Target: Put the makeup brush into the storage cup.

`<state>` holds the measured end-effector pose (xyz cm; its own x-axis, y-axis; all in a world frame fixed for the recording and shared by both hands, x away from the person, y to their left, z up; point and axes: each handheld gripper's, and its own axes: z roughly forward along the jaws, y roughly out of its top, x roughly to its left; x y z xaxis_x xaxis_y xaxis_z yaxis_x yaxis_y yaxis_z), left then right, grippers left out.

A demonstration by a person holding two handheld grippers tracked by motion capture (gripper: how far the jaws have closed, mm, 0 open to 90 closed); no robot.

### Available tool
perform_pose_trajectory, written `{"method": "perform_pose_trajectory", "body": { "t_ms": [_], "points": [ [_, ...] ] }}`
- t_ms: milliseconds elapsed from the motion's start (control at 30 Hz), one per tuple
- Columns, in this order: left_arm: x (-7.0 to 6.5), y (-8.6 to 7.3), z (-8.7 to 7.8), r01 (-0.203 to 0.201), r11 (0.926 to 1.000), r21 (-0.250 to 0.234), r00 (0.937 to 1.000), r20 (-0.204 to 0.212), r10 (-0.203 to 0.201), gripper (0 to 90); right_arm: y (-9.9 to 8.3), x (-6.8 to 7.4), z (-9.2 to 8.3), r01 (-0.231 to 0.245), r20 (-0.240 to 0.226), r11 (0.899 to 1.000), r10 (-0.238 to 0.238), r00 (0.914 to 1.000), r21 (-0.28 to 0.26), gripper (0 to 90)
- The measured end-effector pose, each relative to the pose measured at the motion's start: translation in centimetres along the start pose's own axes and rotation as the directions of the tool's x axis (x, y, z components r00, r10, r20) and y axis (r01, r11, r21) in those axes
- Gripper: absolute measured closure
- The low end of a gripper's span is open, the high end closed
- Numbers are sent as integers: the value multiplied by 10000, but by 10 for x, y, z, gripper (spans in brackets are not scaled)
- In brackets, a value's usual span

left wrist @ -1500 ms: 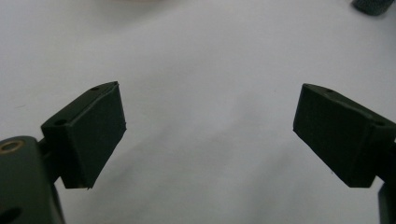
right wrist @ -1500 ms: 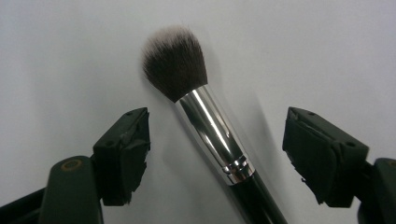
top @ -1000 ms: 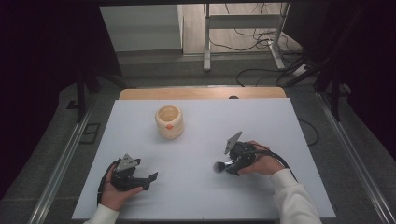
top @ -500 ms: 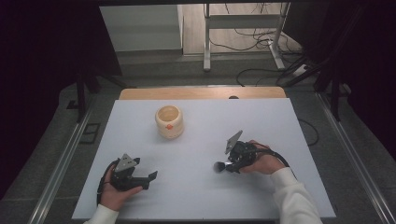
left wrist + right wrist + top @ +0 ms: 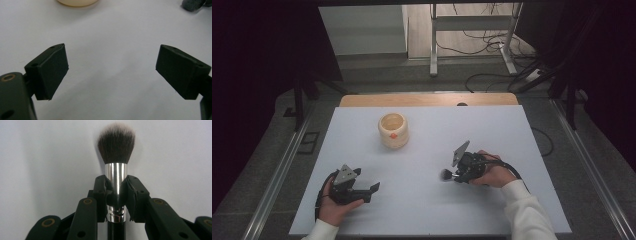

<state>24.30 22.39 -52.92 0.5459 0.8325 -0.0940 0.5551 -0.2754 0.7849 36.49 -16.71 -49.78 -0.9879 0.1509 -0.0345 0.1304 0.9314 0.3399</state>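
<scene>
Already the right gripper [image 5: 116, 192], its jaws having just been closing, clamps the makeup brush [image 5: 116, 157] by its slick metal ferrule, bristles poking beyond the fingertips, so it could twist or slide out during a swing toward the cup [image 5: 393, 130]. The left gripper [image 5: 111, 71] gapes empty, that cup well beyond its fingertips, unable to steady it.

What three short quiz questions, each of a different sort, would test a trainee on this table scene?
1. True or false: the right claw is shut on the silver collar of the black-handled, dark-bristled makeup brush.
2. Which claw stands open with nothing between its pads? A) left claw B) right claw
3. Fill in: the cream round wooden cup stands on the ____ table.

Key: 1 true; 2 A; 3 white.
</scene>
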Motion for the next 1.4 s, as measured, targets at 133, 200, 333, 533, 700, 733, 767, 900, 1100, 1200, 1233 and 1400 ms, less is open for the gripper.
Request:
{"method": "perform_pose_trajectory", "body": {
  "t_ms": [133,200,333,533,700,733,767,900,1100,1200,1233,1400],
  "points": [
    [0,0,0,-13,10000,0,10000,-20,13,119,-2,-1,-5,72,237,9998,-68,9997,-182,715],
    [0,0,0,-3,10000,-6,10000,-24,3,119,-2,-1,-10,35,327,9991,-21,9995,-427,715],
    [0,0,0,-10,10000,-7,10000,-21,10,119,-3,-1,-22,6,524,9949,47,9986,-1006,715],
    [0,0,0,22,10000,-28,10000,-26,-22,120,-5,0,-37,-40,537,9839,138,9985,-1785,715],
    [0,0,0,26,10000,-39,10000,-34,-26,120,-5,1,-45,-307,673,9711,479,9966,-2368,715],
    [0,0,0,27,10000,-37,10000,-35,-27,121,-5,1,-46,-370,637,9691,540,9965,-2437,714],
    [0,0,0,33,10000,-38,10000,-35,-33,121,-5,1,-47,-388,628,9672,562,9964,-2510,714],
    [0,0,0,34,10000,-36,10000,-32,-34,121,-6,1,-49,-488,737,9631,706,9948,-2646,714],
    [0,0,0,4,10000,-38,10000,-47,-5,120,-7,-1,-51,-886,805,9560,1153,9901,-2798,714],
    [0,0,0,-9,10000,-45,10000,-58,9,120,-8,0,-51,-965,995,9540,1294,9866,-2839,714],
    [0,0,0,-7,10000,-51,10000,-60,7,120,-7,0,-52,-944,1096,9542,1301,9854,-2840,714],
    [0,0,0,-9,10000,-67,10000,-66,9,120,-6,1,-56,-1029,1330,9445,1507,9796,-3118,714]
  ]
}}
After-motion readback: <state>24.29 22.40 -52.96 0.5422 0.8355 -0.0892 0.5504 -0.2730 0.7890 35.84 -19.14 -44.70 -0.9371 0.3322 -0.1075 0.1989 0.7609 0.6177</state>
